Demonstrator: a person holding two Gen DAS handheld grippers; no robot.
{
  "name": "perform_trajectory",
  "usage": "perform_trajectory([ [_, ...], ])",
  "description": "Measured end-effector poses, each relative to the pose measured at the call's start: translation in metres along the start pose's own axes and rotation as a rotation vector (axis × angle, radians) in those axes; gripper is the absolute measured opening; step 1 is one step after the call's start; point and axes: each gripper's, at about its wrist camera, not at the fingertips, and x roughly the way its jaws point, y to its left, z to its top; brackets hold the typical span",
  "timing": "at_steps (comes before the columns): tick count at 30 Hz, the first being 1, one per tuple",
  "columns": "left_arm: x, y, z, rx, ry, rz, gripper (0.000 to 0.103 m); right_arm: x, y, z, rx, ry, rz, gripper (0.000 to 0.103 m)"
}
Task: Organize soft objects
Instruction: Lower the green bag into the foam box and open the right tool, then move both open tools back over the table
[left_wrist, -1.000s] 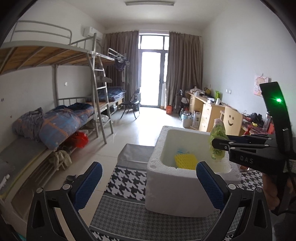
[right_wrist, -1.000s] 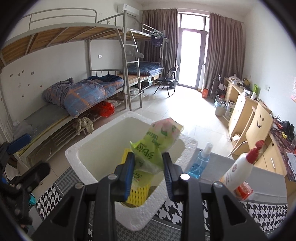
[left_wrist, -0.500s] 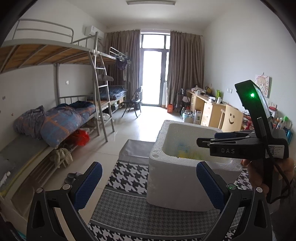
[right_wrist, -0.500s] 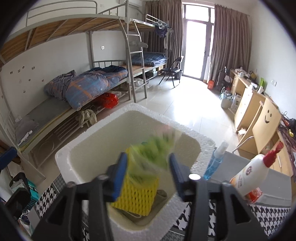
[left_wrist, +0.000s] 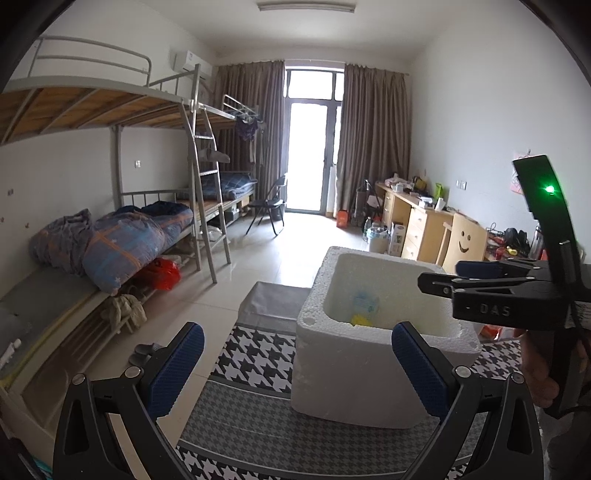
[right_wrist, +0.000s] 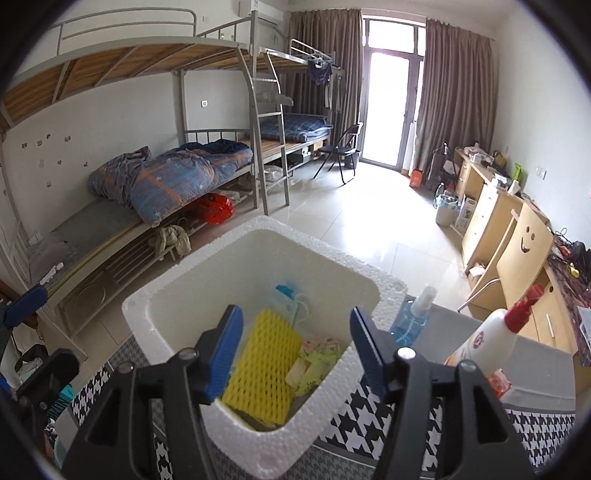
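Right hand-held gripper (right_wrist: 295, 345) hovering over white foam box (right_wrist: 192, 273), fingers spread wide, holding nothing. Crumpled green-pink soft packet (right_wrist: 314, 363) lying inside box, just beyond gripper at 12 o'clock, beside yellow mesh foam sleeve (right_wrist: 264, 369). Left hand-held gripper (left_wrist: 295, 365) idling wide open, empty, farther off.

foam box (left_wrist: 384, 369) contents mostly hidden by wall | blue packet (left_wrist: 364, 302) blurred
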Motion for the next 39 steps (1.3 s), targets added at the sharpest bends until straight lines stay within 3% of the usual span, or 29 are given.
perform_trajectory([
  [7, -0.008, -0.008, 0.001, 0.012, -0.005, -0.015, 0.102, -0.023, 0.001, -0.002, -0.014, -0.055, -0.018, 0.086],
  [17, -0.027, -0.024, 0.006, 0.032, -0.036, -0.030, 0.102, -0.047, -0.002, -0.003, 0.008, -0.099, -0.025, 0.088],
  [27, -0.048, -0.037, 0.009, 0.049, -0.065, -0.064, 0.102, -0.079, -0.004, -0.025, 0.019, -0.137, -0.017, 0.089],
  [31, -0.056, -0.045, 0.010, 0.062, -0.077, -0.076, 0.102, -0.091, -0.008, -0.031, 0.036, -0.163, -0.019, 0.095],
  [39, -0.068, -0.060, 0.008, 0.086, -0.082, -0.109, 0.102, -0.111, -0.015, -0.040, 0.059, -0.189, -0.044, 0.095],
])
